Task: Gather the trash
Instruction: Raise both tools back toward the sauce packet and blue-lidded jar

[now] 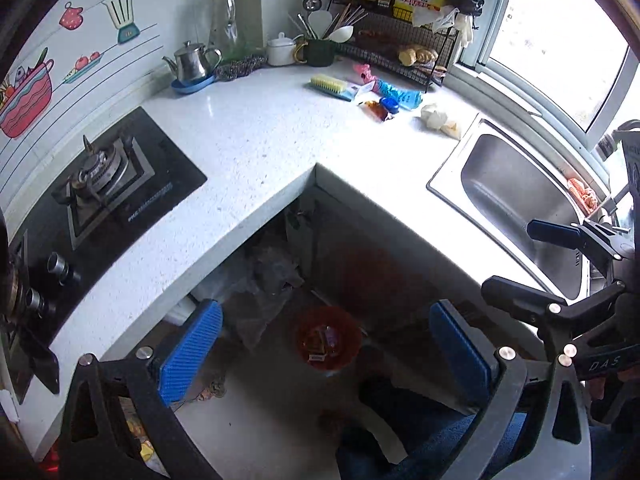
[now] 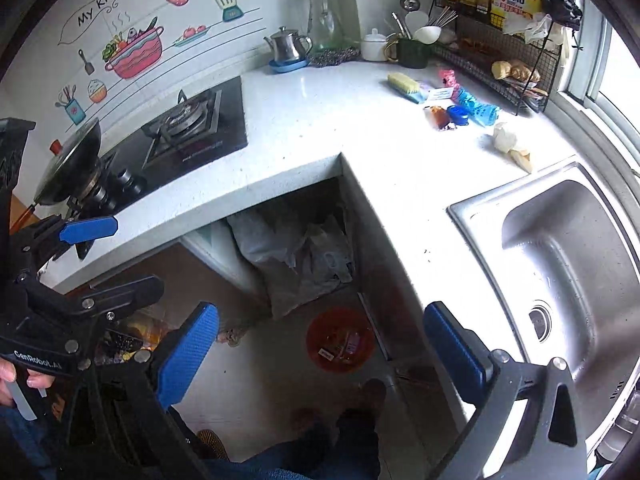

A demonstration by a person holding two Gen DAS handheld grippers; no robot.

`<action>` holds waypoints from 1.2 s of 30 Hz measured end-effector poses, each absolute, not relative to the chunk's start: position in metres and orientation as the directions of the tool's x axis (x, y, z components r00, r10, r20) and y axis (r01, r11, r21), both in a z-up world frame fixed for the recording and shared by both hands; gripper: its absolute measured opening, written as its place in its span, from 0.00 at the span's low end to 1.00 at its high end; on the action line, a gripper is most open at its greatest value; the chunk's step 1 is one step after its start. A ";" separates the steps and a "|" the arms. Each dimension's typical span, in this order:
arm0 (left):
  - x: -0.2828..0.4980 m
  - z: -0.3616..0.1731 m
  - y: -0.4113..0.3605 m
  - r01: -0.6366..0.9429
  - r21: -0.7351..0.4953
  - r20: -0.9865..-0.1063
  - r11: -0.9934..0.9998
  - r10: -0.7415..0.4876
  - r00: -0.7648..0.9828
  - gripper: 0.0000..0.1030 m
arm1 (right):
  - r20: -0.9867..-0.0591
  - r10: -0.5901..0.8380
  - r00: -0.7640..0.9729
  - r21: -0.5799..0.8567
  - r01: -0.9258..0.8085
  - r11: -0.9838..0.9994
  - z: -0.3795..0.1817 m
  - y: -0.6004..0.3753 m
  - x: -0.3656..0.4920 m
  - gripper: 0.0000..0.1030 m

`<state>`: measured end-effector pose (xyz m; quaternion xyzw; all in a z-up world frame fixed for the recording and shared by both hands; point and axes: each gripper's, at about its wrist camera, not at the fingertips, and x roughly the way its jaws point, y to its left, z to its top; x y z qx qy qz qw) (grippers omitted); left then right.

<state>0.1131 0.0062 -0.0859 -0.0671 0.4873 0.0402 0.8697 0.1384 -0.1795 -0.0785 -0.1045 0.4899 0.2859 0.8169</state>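
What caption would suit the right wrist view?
Open right gripper above a red bin beside a littered countertop.

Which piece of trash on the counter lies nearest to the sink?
The crumpled white tissue, lying just behind the sink. The blue wrapper and the brown wrapper lie farther back, toward the wire rack.

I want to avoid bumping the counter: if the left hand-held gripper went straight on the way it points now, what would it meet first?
Probably the red bin on the floor. It sits between the open fingers of the left hand-held gripper, with nothing visible in between; depth is unclear.
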 end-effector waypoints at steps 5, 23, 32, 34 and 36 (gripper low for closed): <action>0.152 -0.063 0.000 -0.102 -0.048 -0.825 0.994 0.018 0.565 1.00 | -0.826 0.380 0.416 0.114 -0.537 0.836 -0.050 -0.189 0.170 0.99; 0.367 -0.077 -0.025 -0.093 -0.071 -0.876 0.993 -0.017 0.482 1.00 | -0.819 0.412 0.399 0.216 -0.452 0.866 -0.042 -0.228 0.346 0.99; 0.461 -0.107 -0.037 -0.134 -0.087 -0.910 0.987 -0.024 0.414 1.00 | -0.843 0.373 0.387 0.220 -0.385 0.896 -0.072 -0.256 0.427 0.99; 0.478 -0.117 -0.039 -0.143 -0.085 -0.917 0.986 -0.021 0.399 1.00 | -0.859 0.337 0.385 0.189 -0.373 0.908 -0.081 -0.260 0.443 0.99; 0.493 -0.125 -0.038 -0.164 -0.095 -0.921 0.982 -0.024 0.389 1.00 | -0.871 0.313 0.380 0.168 -0.368 0.914 -0.089 -0.264 0.456 0.99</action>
